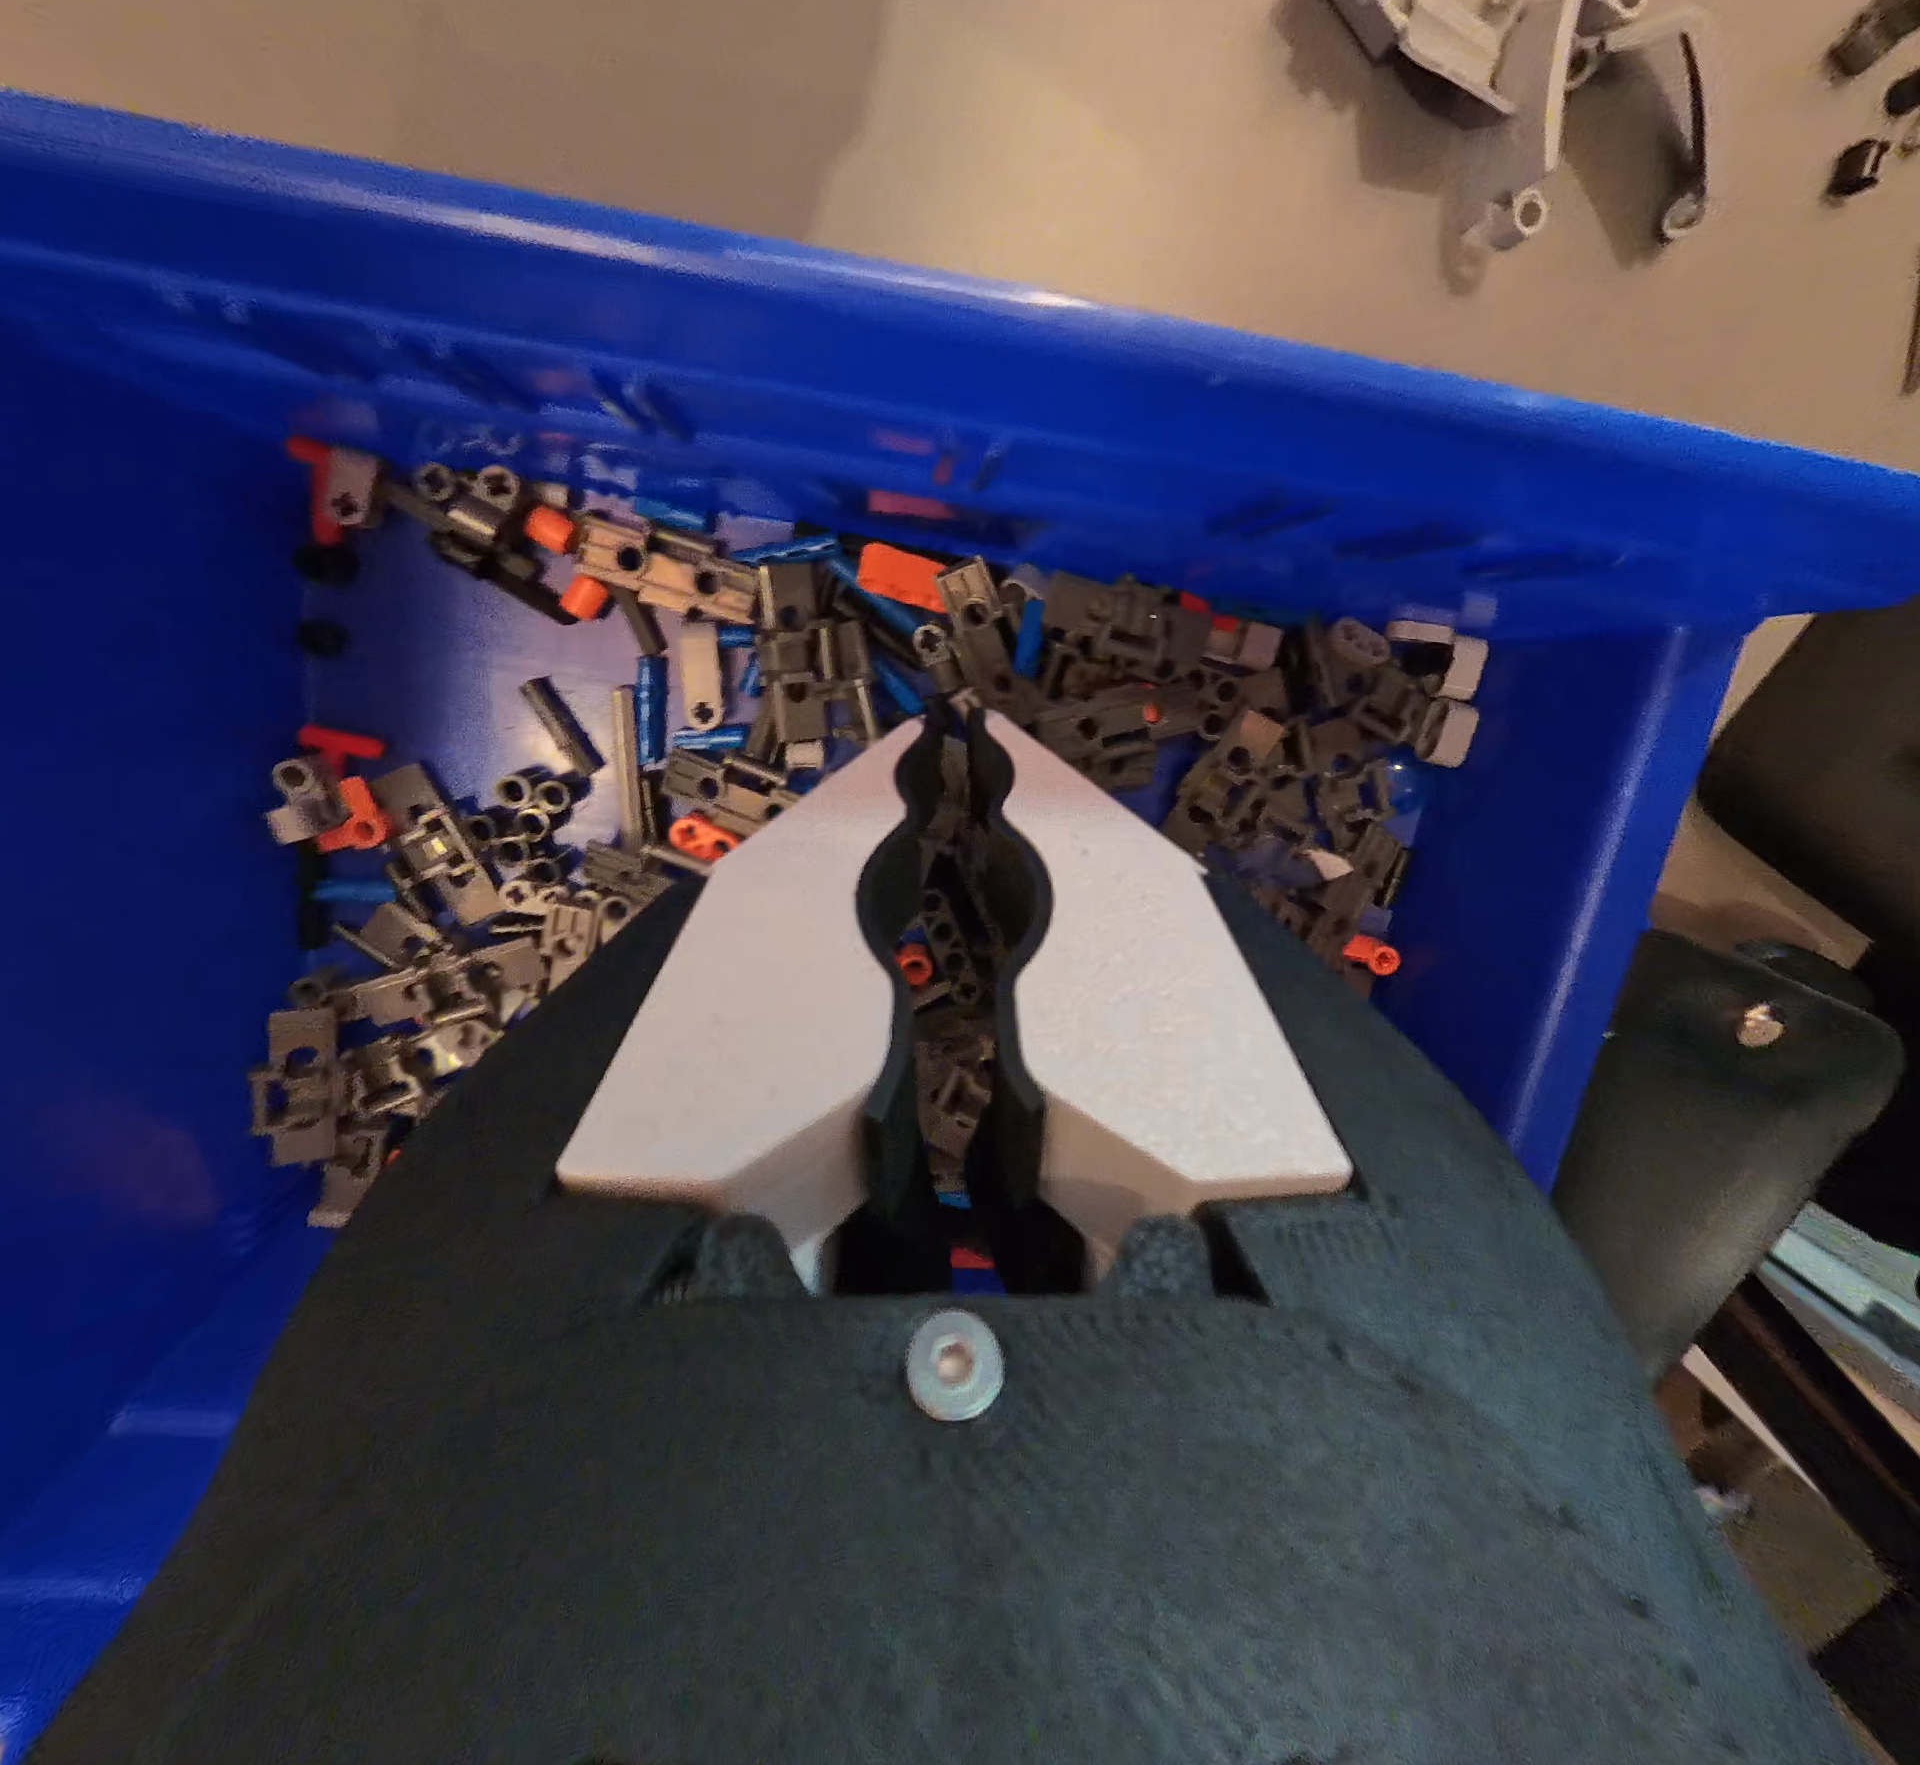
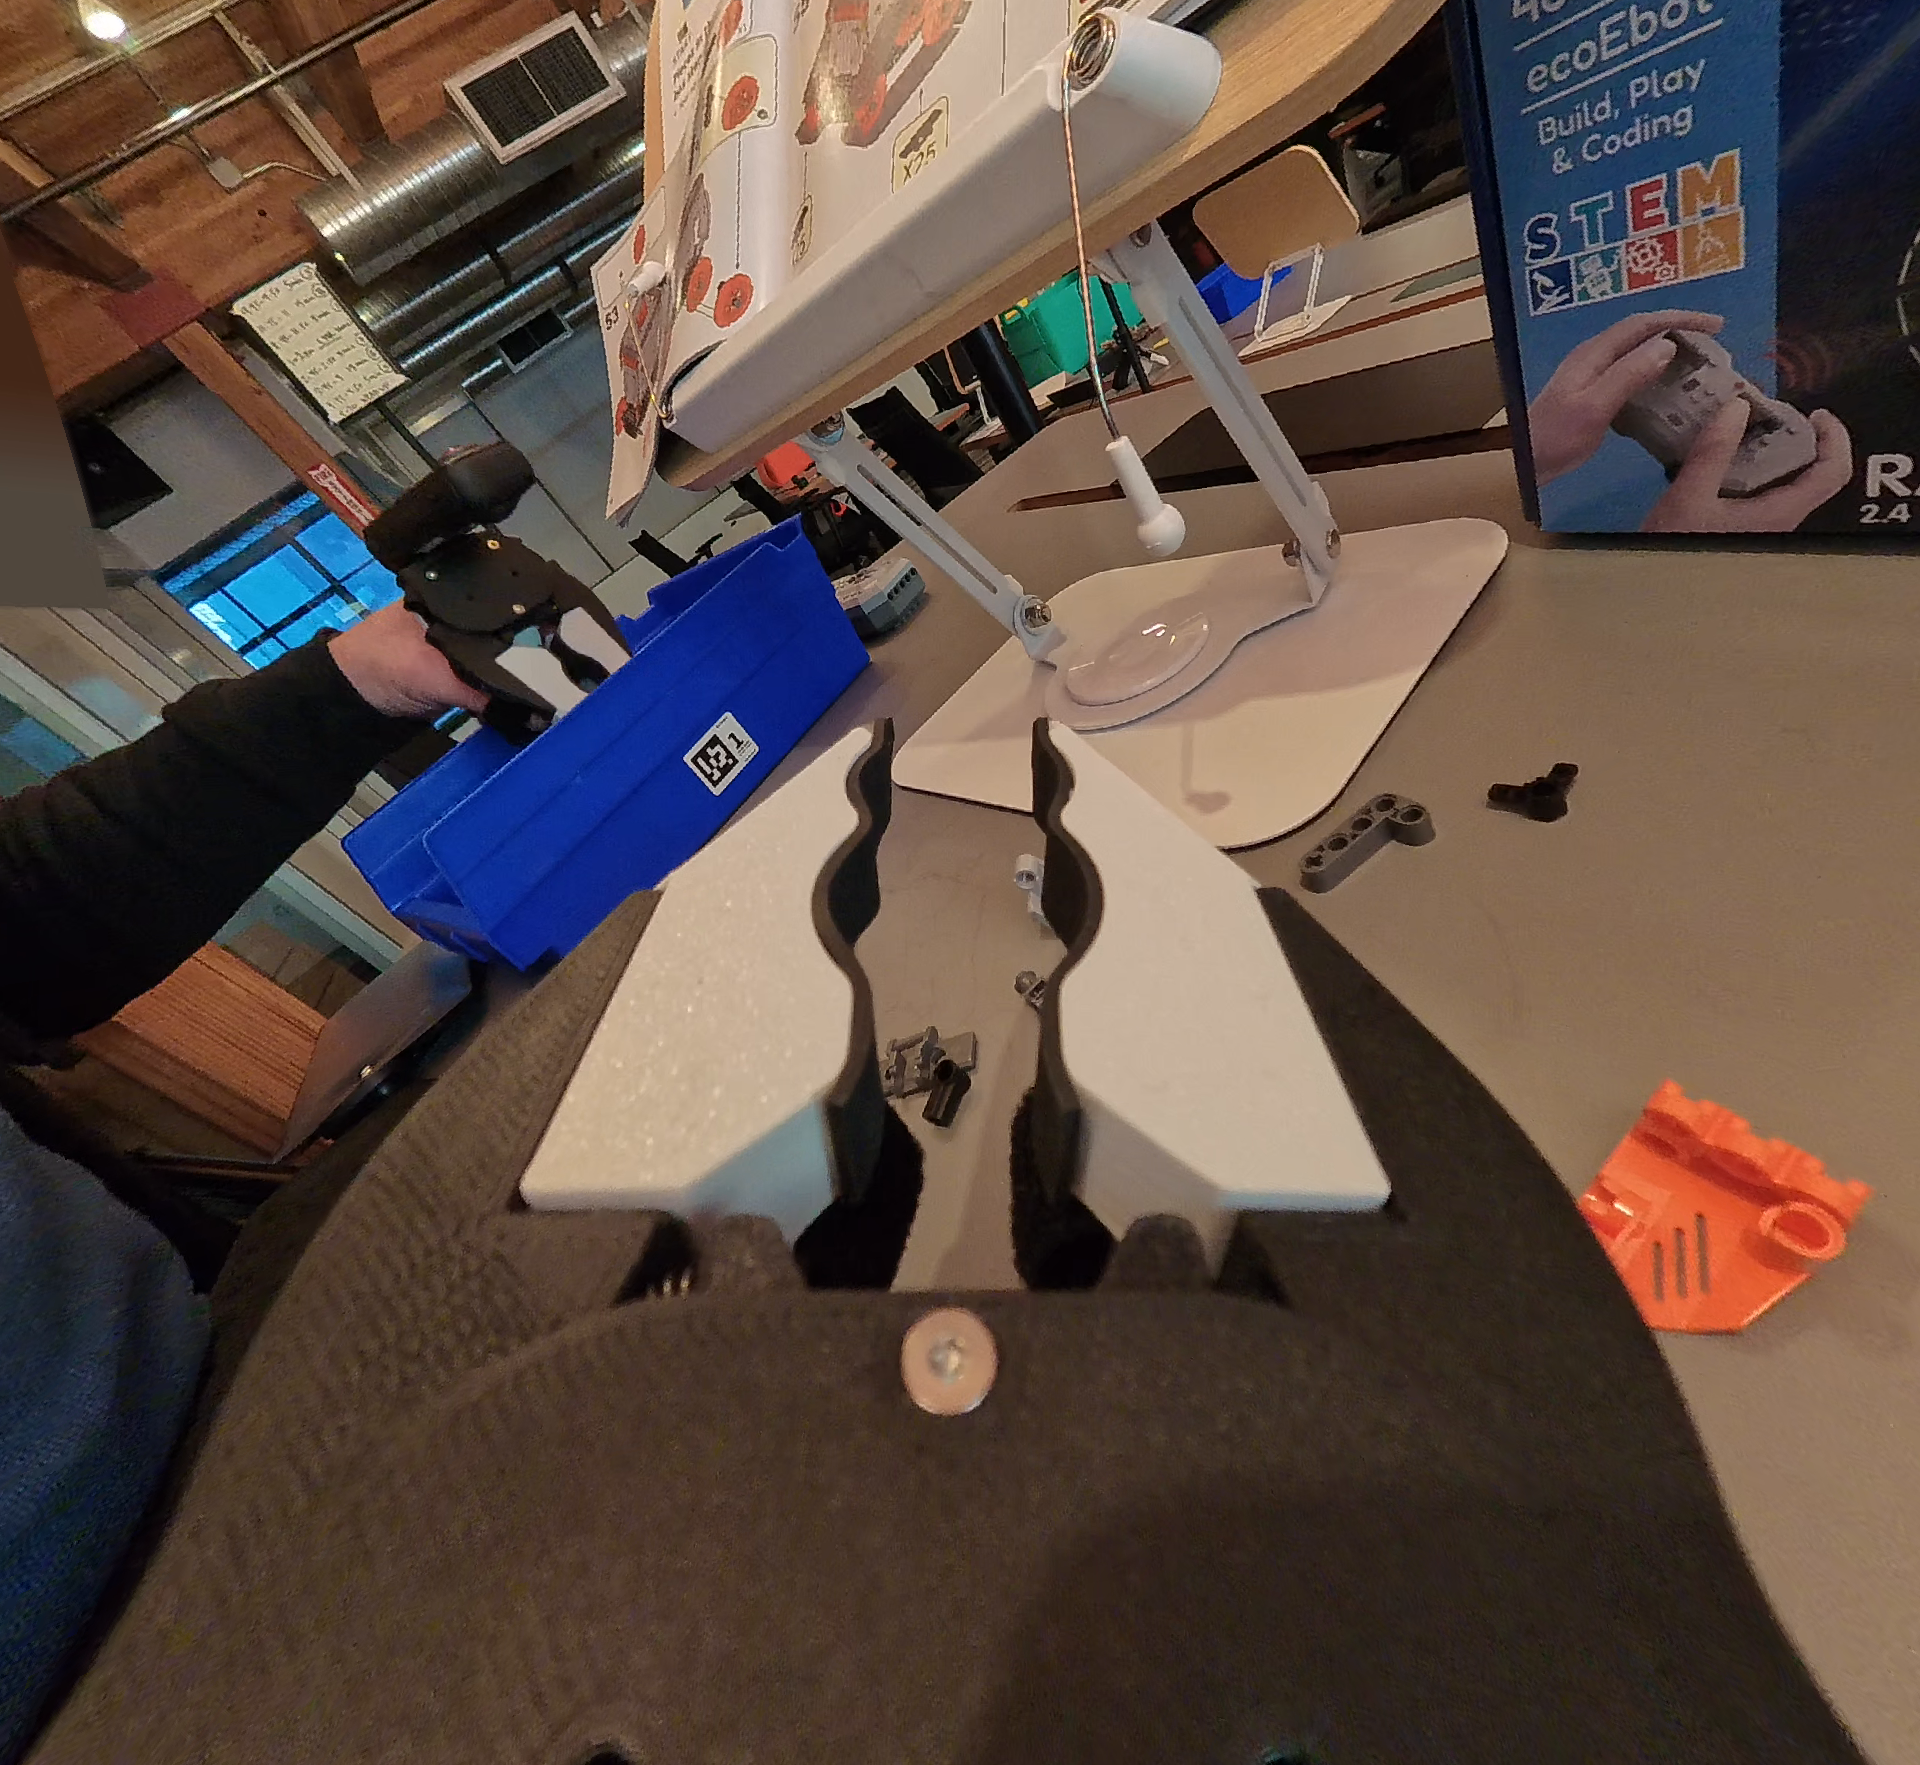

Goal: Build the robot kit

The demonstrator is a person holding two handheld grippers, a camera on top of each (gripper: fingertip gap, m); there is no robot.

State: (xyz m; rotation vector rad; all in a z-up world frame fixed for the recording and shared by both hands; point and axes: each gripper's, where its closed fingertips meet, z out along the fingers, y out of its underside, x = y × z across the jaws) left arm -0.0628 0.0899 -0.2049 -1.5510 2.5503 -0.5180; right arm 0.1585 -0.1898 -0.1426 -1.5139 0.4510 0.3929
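Left wrist view alone shows left tongs (image 1: 951, 713) pinching a dark connector (image 1: 938, 657); right tongs (image 2: 961, 744) spread.

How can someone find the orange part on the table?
Start at the white book stand on the grey table. Nearer the camera, right of the right gripper, lies the orange panel piece. It is the only orange, flat, slotted part there; its neighbours are small and grey or black.

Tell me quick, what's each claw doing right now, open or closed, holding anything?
Left claw: closed, tips pinching a small dark grey piece over the blue bin.
Right claw: open, empty, above the table.
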